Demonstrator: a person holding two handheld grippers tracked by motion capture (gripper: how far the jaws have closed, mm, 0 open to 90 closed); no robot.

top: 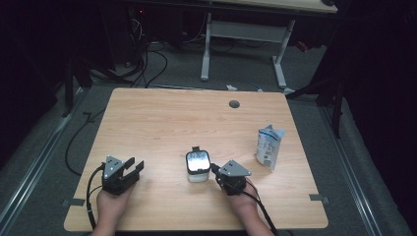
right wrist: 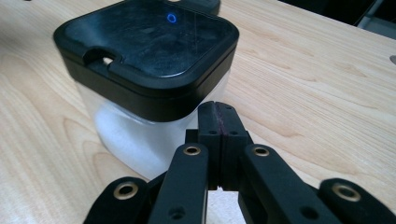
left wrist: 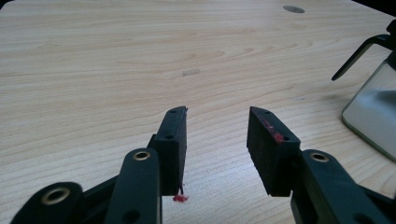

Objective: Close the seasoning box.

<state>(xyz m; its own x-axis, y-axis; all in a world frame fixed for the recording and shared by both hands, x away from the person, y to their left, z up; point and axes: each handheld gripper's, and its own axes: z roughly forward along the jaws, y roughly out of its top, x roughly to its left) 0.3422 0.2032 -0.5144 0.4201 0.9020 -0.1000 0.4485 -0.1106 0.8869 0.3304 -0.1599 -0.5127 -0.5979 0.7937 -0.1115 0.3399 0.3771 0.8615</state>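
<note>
High view: a square jar (top: 197, 166) with a black lid stands near the desk's (top: 162, 123) front edge, between the two grippers. The right gripper (top: 216, 170), jaws closed on nothing, sits just beside the jar's side wall; the left gripper (top: 134, 167) rests well apart, jaws open. Judged step: approach. Next, the right jaws must open to grasp the jar. A carton (top: 269, 146) stands farther right.

The tabletop (top: 162, 123) lies bare along its far and left edges; a jar (top: 197, 166) near the front edge and a carton (top: 269, 146) by the right edge block passage.
</note>
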